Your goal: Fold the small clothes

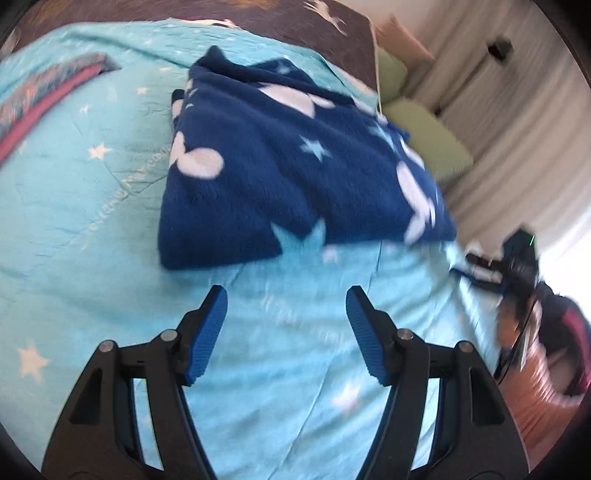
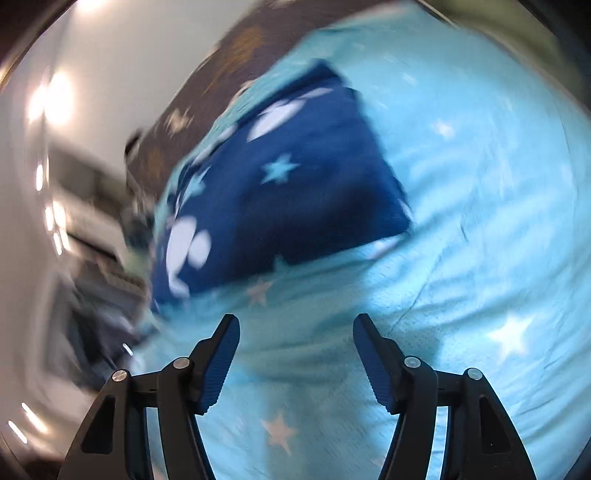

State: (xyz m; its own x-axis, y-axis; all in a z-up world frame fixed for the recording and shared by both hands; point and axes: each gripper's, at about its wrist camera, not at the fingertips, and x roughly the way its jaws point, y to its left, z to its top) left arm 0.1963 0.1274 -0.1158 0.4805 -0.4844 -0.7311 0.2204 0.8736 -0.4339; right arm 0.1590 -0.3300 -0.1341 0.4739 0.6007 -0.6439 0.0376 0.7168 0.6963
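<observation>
A dark blue fleece garment (image 1: 291, 162) with white shapes and pale stars lies folded over on a light blue star-print bedspread (image 1: 92, 229). My left gripper (image 1: 286, 295) hangs open over the bedspread just short of the garment's near edge, nothing between its blue pads. In the right wrist view, the same garment (image 2: 295, 184) lies ahead and a little left. My right gripper (image 2: 295, 321) is open above bare bedspread (image 2: 480, 221), with nothing in its jaws. Both views are motion-blurred.
A folded pink and patterned cloth (image 1: 44, 99) lies on the bed at far left. Green cushions (image 1: 424, 140) and a dark brown star blanket (image 1: 314, 26) sit beyond the garment. The other gripper and a hand (image 1: 524, 277) appear at the bed's right edge. Blurred furniture (image 2: 92, 240) stands off the bed's left.
</observation>
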